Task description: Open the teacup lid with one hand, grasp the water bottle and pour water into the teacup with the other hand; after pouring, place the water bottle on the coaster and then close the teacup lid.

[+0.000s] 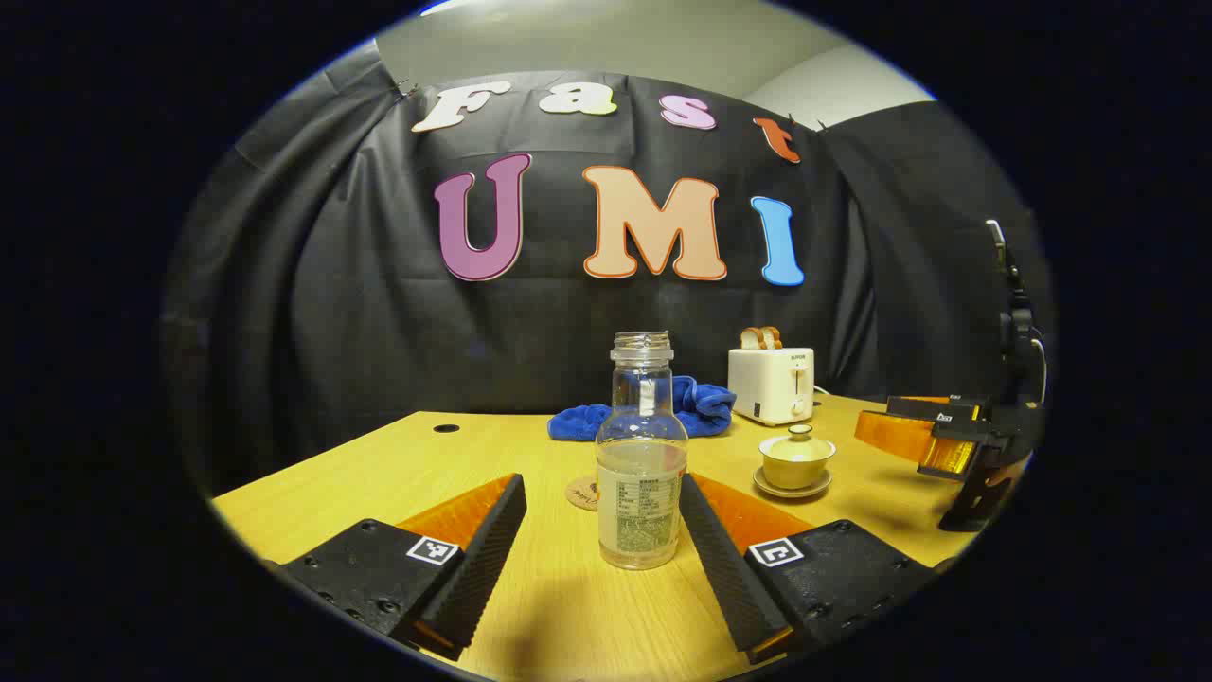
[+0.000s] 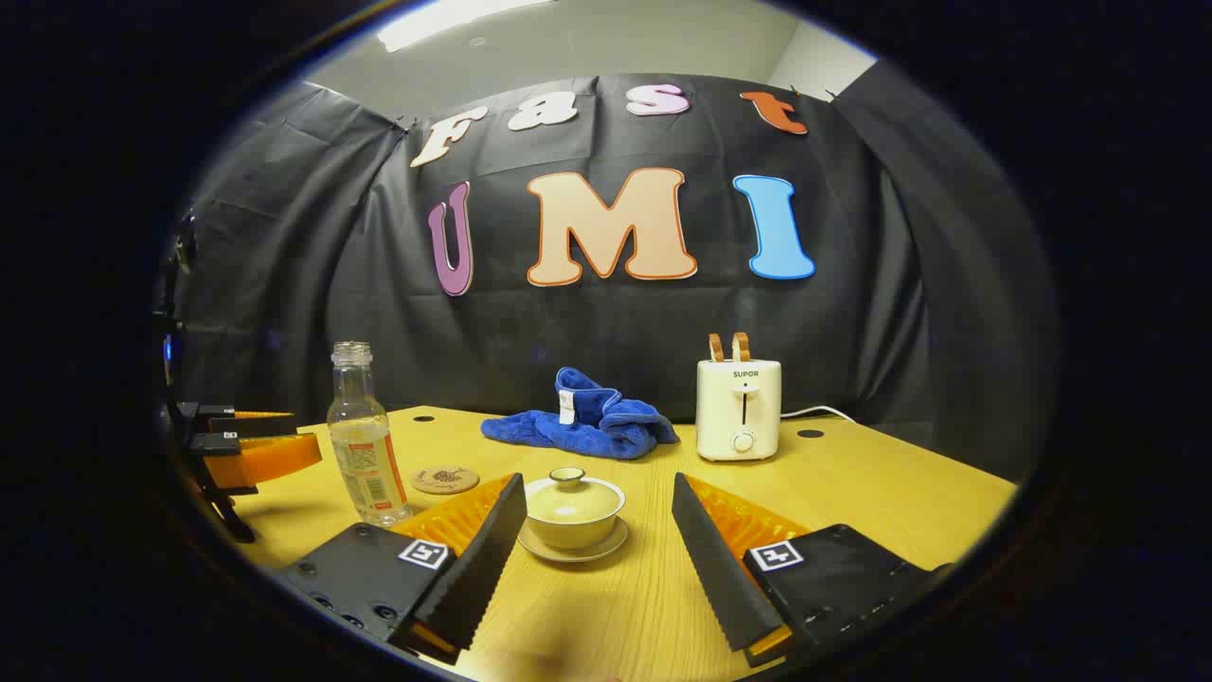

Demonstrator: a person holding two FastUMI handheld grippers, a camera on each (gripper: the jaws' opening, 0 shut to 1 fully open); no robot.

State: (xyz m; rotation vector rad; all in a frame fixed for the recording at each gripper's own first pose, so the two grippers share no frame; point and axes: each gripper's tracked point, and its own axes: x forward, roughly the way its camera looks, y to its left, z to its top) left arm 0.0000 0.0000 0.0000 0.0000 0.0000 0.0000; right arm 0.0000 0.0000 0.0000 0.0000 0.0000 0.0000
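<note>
A clear uncapped water bottle (image 1: 641,474) stands upright on the wooden table (image 1: 379,474), partly filled, between the spread fingers of my left gripper (image 1: 603,516), which is open and touches nothing. Behind it lies a round coaster (image 1: 582,493). The yellow lidded teacup (image 1: 797,457) sits on its saucer to the right, near the right gripper (image 1: 947,445). In the right gripper view the teacup (image 2: 574,510) with its lid on stands just ahead of my open right gripper (image 2: 598,526). The bottle (image 2: 364,445), the coaster (image 2: 445,479) and the left gripper (image 2: 246,445) lie to its left.
A blue towel (image 2: 587,421) lies crumpled at the back of the table (image 2: 900,493). A white toaster (image 2: 739,407) with two slices in it stands to its right, its cord trailing off. Two small round holes mark the tabletop near the back edge.
</note>
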